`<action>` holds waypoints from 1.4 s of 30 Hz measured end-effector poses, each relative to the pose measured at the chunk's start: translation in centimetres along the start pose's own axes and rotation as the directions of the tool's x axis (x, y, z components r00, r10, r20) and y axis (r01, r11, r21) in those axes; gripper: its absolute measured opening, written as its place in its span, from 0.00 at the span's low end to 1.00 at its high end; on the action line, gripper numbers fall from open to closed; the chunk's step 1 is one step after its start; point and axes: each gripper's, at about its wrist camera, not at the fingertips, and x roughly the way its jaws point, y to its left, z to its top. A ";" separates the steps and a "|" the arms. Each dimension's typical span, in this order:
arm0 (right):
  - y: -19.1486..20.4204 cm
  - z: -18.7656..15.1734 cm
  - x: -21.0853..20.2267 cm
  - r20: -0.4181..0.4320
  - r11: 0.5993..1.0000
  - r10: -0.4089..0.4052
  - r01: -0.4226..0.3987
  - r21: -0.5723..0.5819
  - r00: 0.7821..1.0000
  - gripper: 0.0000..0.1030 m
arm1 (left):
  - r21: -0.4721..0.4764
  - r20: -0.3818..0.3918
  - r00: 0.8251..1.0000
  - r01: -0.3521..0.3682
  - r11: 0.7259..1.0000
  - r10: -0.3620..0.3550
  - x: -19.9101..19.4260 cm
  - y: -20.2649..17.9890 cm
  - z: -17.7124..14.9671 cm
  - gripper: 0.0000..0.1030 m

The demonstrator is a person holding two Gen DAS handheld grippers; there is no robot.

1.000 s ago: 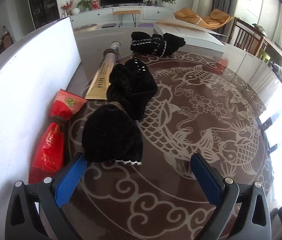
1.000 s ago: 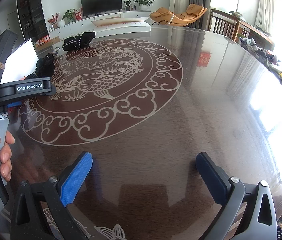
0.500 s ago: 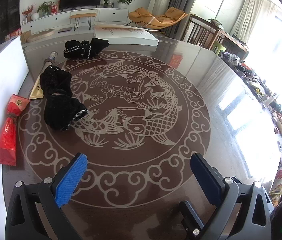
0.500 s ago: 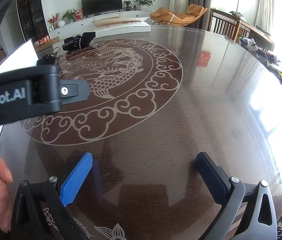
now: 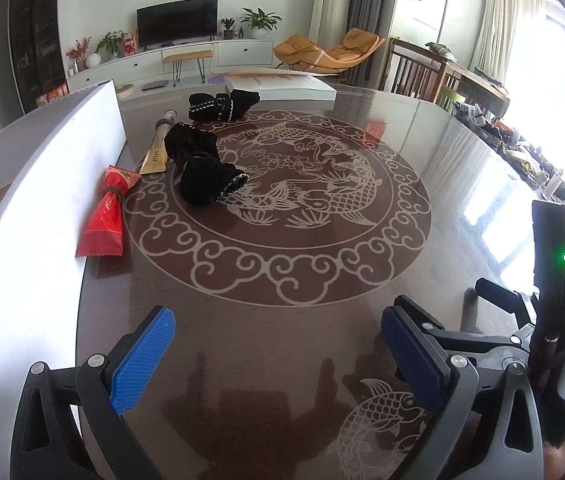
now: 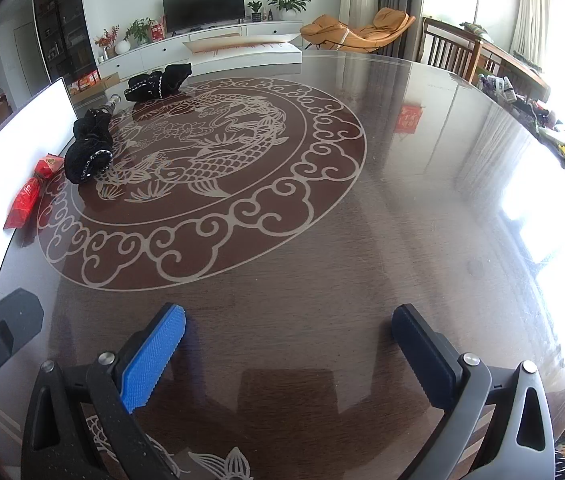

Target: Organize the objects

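While both grippers hang low over the near edge of the counter (image 6: pixel 422 220), neither holds anything: the left gripper (image 5: pixel 278 354) has its jaws wide apart over bare surface, and the right gripper (image 6: pixel 288 350) likewise has its jaws apart and empty. The objects to be organized lie well away, grouped along the far left side beside a white board (image 5: pixel 42 184) that stands on edge. A red foil packet (image 5: pixel 106 210) lies nearest, just beside the board. Beyond it rests a gold tube (image 5: pixel 158 148), angled toward the far rim. A black velvet pouch (image 5: pixel 202 166), apparently two bundles touching end to end, sits just to the right of the tube, partly on the carved fish medallion. A second black pouch with white trim (image 5: pixel 222 106) lies farther back, near a flat white box (image 5: pixel 282 86). Judged from this layout, the items already form a rough line along the board, so the sorting appears largely done or paused; whether further placement remains cannot be determined. Nothing obstructs the path between the grippers and the items. The body of the right gripper is visible at the right edge of the left wrist view, close alongside, so crossing reaches risk contact.
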 end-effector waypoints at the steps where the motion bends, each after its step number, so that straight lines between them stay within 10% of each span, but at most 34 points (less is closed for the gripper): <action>1: 0.0 0.0 0.0 0.000 1.000 0.000 0.000 0.000 1.000 1.00 | 0.009 0.001 1.000 -0.004 1.000 0.004 -0.1 -0.1 -0.3 1.00; 42: 0.0 0.0 0.0 0.000 1.000 0.000 0.000 0.000 1.000 1.00 | 0.088 0.027 0.999 -0.033 0.996 0.031 -2.7 -1.0 -4.5 1.00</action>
